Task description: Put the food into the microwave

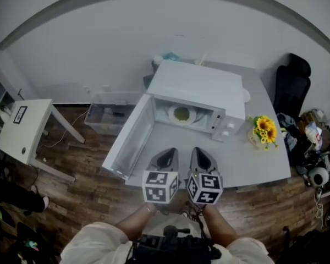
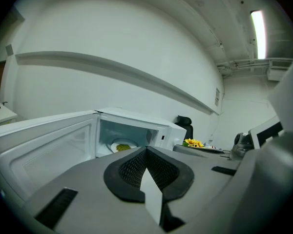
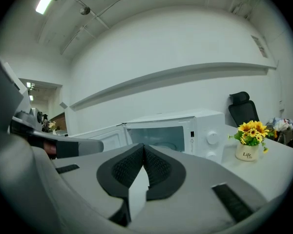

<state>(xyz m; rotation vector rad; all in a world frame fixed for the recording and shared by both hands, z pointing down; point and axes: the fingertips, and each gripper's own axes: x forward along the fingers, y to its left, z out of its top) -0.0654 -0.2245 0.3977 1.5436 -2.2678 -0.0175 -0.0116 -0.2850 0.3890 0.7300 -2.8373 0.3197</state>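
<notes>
Desk bears the microwave, food inside; before it, left claw and right claw pressed together, empty; shutting its door seems next.

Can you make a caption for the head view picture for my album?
The left gripper and right gripper, both shut and empty, hover before the open microwave with a plate of food inside.

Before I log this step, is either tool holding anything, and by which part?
Nothing is held: left tool and right tool are shut and empty. The food plate sits inside the microwave.
</notes>
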